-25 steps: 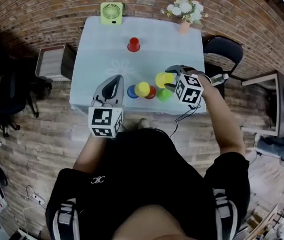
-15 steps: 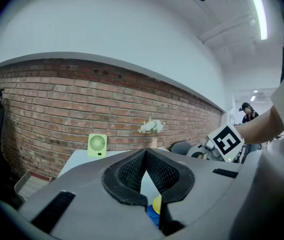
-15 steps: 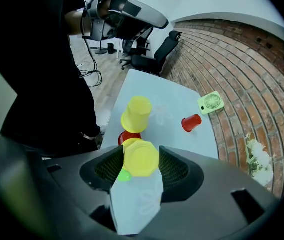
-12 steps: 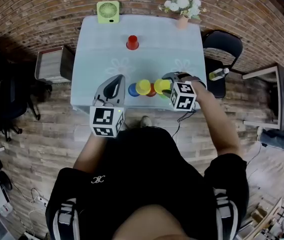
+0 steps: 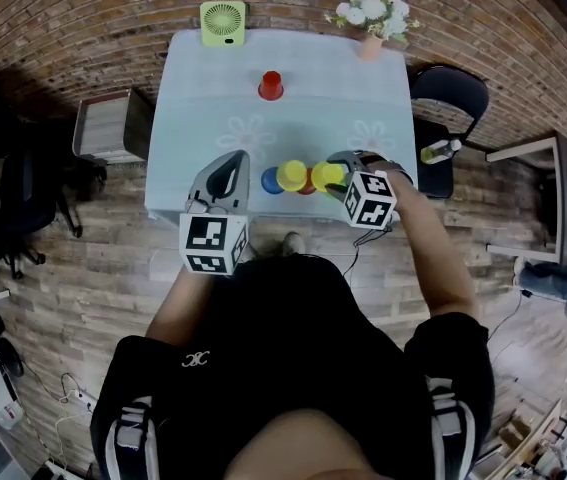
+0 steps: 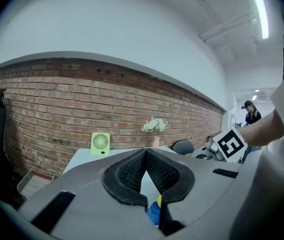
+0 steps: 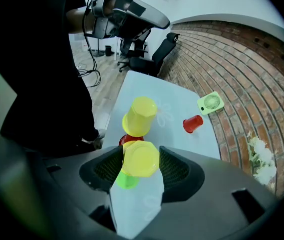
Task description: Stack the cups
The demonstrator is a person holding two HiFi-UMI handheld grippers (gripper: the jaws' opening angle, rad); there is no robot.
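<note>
A pale table [image 5: 213, 98] was set against a brick wall [image 5: 83, 28] on a wooden plank floor [image 5: 83, 298], with a dark chair [image 5: 450, 93] at its right and a black office chair [image 5: 13, 198] well off to the left. A green fan [image 5: 222, 21] was placed at the far left edge of the table and a vase of flowers [image 5: 371, 18] at the far right edge. A lone red cup [image 5: 271, 85] was left in the far middle. Along the near edge a blue cup [image 5: 271, 180], a free yellow cup [image 5: 291, 175] and a near red cup [image 5: 308, 183] were lined up close together from left to right. The right gripper [image 7: 140, 154] was pointed steeply down, its jaws clamped on the held yellow cup [image 7: 143, 163], which was turned bottom up directly above a green cup [image 7: 125, 180] at the right end of the row. The left gripper [image 6: 145, 151] was held near the near left of the row, its jaws brought together with nothing between them. Compared with a second before, the held yellow cup had been lowered and brought nearer, so that the green cup, then plainly seen in the head view, was now almost covered; the left gripper had been kept in place.
</note>
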